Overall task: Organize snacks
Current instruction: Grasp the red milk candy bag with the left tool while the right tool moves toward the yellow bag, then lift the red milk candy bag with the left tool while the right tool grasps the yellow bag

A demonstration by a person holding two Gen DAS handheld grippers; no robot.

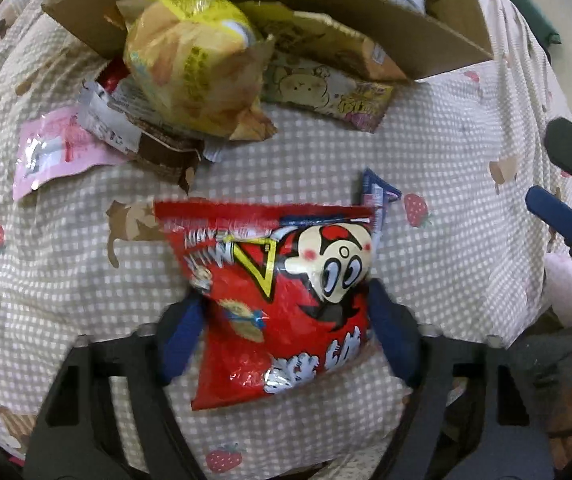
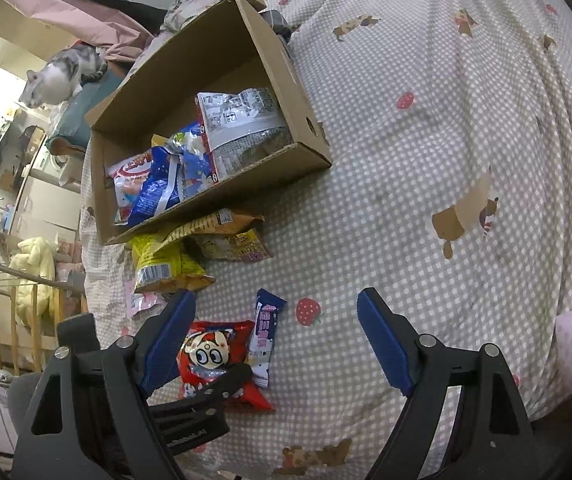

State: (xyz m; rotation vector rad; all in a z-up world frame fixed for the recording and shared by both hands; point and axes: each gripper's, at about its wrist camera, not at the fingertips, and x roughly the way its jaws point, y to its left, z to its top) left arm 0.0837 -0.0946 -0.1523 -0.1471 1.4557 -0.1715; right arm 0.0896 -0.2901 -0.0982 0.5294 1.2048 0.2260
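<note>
A red snack bag point(image 1: 286, 280) with a cartoon face lies on the checked bedspread point(image 1: 446, 140). My left gripper point(image 1: 286, 300) points down at it, its blue pads point(image 1: 181, 340) pressing against both sides of the bag. In the right wrist view the same red bag point(image 2: 205, 356) shows with a black left finger point(image 2: 221, 388) across it. My right gripper point(image 2: 277, 340) hovers open above the bedspread just right of the bag, nothing between its pads. A small blue bar point(image 2: 265, 332) lies beside the bag.
An open cardboard box point(image 2: 277, 60) holds several packets. In front of it lie a yellow bag point(image 1: 189, 64), a beige packet point(image 1: 326, 92), a pink packet point(image 1: 53, 152) and a brown wrapper point(image 1: 165, 152). A cat point(image 2: 61, 76) sits beyond the bed's left edge.
</note>
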